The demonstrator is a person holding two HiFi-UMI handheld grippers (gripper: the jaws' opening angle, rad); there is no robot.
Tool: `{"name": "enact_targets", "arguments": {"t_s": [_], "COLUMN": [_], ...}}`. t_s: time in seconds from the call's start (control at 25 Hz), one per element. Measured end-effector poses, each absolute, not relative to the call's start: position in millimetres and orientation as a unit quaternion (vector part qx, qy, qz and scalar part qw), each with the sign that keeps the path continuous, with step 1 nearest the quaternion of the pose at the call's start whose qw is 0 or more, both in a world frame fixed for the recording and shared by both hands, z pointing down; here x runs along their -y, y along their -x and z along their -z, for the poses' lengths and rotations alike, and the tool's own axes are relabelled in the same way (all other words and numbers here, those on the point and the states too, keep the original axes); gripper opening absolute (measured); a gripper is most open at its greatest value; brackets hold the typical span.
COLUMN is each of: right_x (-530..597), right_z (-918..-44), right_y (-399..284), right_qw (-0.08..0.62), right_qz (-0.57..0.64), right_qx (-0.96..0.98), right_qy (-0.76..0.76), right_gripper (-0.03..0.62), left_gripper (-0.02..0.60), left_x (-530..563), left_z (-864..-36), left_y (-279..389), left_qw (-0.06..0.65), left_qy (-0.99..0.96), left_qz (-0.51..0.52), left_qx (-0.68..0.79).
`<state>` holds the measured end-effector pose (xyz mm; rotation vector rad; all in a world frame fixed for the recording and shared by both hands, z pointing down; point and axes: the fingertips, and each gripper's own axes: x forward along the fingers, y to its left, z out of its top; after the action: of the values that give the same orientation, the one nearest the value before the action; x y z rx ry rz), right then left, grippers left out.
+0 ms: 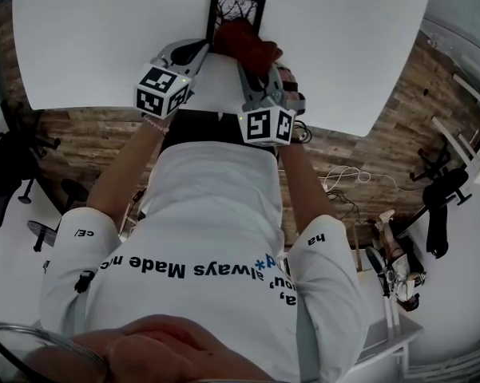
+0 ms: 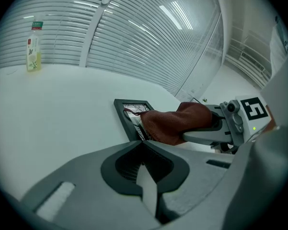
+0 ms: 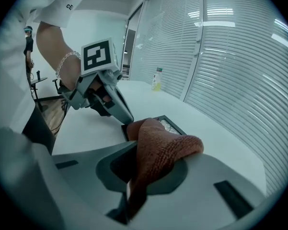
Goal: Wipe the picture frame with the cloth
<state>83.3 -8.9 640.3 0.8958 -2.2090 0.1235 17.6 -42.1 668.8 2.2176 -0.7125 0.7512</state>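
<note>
Lying flat close to the near edge of the counter [image 1: 104, 30], the picture frame [image 1: 236, 8] has the rust-red cloth [image 1: 247, 45] draped over its near half, bunched and clamped in the right gripper [image 1: 255, 74]. The left gripper [image 1: 198, 53] has its jaws drawn together, tips at the frame's near left corner, apparently steadying it. Wiping looks to be under way, and the next stroke calls for dragging the cloth toward the uncovered far half while that corner is kept pinned
</note>
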Motion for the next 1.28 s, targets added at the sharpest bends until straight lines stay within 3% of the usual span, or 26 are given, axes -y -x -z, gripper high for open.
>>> {"name": "enact_targets", "arguments": {"t_s": [0.2,0.72,1.28], "right_x": [27.5,58.9,22.6], "right_z": [-604.1,-394.2,-223.8], "right_y": [-89.9,-99.1,-86.5], "right_qw": [0.330,0.195,0.102], "right_qz": [-0.057,-0.053,-0.022], "right_qx": [0.859,0.861,0.878], "right_qy": [-0.387,-0.467,-0.468], "right_gripper": [0.031,0.031,0.031], "left_gripper": [0.002,0.002,0.002], "left_x": [48.7,65.6,38.4], "left_z": [-646.4,-424.0,-242.9], "left_y": [-21.3,-30.0,-34.6], "left_qw": [0.339,0.175,0.079], "left_qy": [-0.866,-0.930,-0.950], "left_qz": [-0.252,-0.104,-0.017], "left_qx": [0.267,0.305,0.303]}}
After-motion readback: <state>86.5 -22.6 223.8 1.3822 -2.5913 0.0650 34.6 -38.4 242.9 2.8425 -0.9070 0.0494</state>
